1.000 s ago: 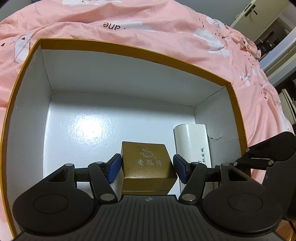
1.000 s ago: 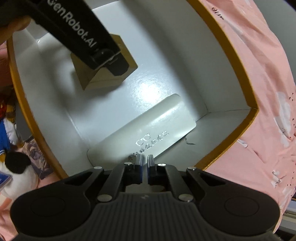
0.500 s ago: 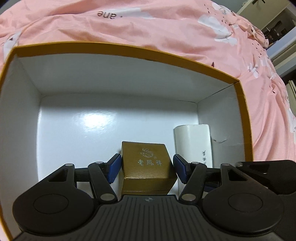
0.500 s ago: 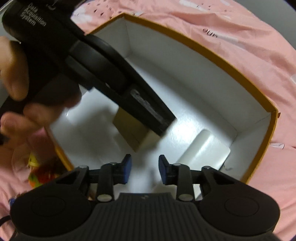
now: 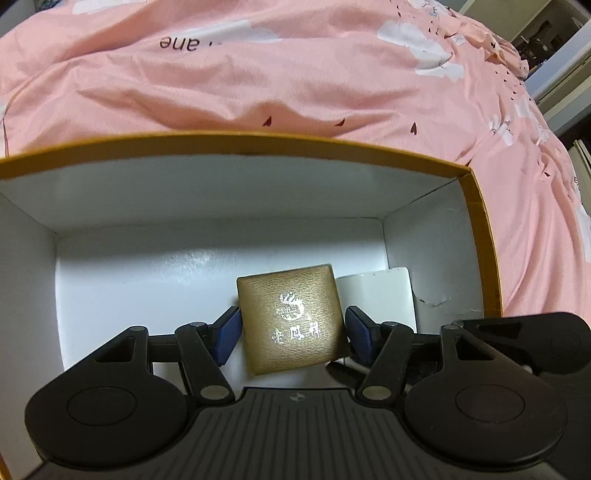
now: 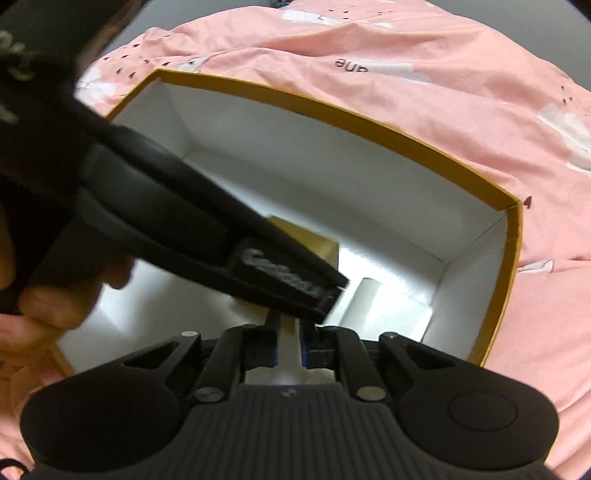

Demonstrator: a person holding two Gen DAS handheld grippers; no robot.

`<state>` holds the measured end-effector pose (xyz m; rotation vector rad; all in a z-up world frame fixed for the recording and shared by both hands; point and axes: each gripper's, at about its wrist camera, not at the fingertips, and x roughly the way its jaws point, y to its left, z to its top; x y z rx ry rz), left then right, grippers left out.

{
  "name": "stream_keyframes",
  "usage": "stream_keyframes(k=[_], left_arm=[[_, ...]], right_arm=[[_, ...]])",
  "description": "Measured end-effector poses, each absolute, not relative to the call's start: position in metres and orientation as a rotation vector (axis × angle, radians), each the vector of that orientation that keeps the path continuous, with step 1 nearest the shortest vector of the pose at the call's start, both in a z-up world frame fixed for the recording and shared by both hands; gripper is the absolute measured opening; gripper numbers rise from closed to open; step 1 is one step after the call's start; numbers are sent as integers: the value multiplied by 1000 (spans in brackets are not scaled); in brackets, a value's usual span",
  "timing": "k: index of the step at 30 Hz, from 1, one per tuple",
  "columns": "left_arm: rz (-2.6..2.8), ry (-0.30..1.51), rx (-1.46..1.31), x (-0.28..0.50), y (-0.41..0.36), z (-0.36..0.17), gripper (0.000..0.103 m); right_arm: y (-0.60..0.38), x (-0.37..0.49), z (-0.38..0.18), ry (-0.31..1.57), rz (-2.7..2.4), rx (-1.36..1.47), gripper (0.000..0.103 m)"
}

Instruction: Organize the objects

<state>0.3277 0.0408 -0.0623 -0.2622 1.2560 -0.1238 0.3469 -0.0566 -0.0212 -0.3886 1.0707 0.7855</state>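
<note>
A small gold jewellery box (image 5: 291,319) with silver characters lies on the white floor of a large orange-rimmed box (image 5: 236,146). My left gripper (image 5: 291,332) is open, its blue pads (image 5: 227,334) on either side of the gold box with small gaps. A white flat case (image 5: 380,299) lies to the right of the gold box. In the right wrist view the orange-rimmed box (image 6: 406,138) fills the middle, and the left gripper's black body crosses it, partly hiding the gold box (image 6: 314,242). My right gripper (image 6: 290,347) has a narrow gap, above the white case (image 6: 384,310).
The big box sits on a pink bedspread (image 5: 295,74) with white prints. A doorway and furniture (image 5: 546,33) show at the far right. A hand (image 6: 40,306) holds the left gripper at the left of the right wrist view.
The left gripper has lifted and drawn back, staying open around the gold box, which now lies a little tilted. The right gripper rose out of the box, opened, then narrowed again.
</note>
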Motion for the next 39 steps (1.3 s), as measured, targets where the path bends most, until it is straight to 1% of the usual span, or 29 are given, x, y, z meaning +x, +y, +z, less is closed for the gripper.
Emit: stream_keyframes(k=[6,10,12,13,14,17,18,23,24,26,28,29,30,31,39], left_arm=[[-131,1238,-283,327,54,-58,69],[-162,1231,-276,319,59,-54,69],[-197,1236,-237,313,58,-55,69],[-219,1239,-205,309,57,-55,67],[-237,1241,-168,305,56,-56,65],[-267,1233,-49,297,49,-59,61],[-277,1228,-25,296,48,-61,60],[-338,1223,90,297,40,-68,42],[-345,1219,104,298,39,-70,40],[-361,1209,112,298,38,-73,34],[-377,1195,114,299,37,-76,30],[-385,1186,114,299,37,-77,26],[-395,1180,107,299,37,-77,25],[-393,1172,99,298,38,-76,23],[-350,1086,41,311,50,-55,23]], right_arm=[[-59,361,-26,1067,754,-340,9],[-59,361,-22,1066,783,-352,14],[-58,358,-22,1059,803,-383,14],[-57,356,-23,1051,817,-409,19],[-56,354,-24,1044,831,-432,21],[-53,351,-27,1016,863,-505,23],[-52,351,-28,1009,875,-523,25],[-46,350,-31,978,930,-592,25],[-46,350,-31,965,933,-606,25],[-45,353,-32,958,934,-617,25],[-45,356,-34,956,940,-612,25],[-44,357,-35,958,946,-608,24],[-44,358,-35,961,949,-605,19],[-44,359,-35,958,946,-598,18],[-51,369,-14,911,901,-447,17]])
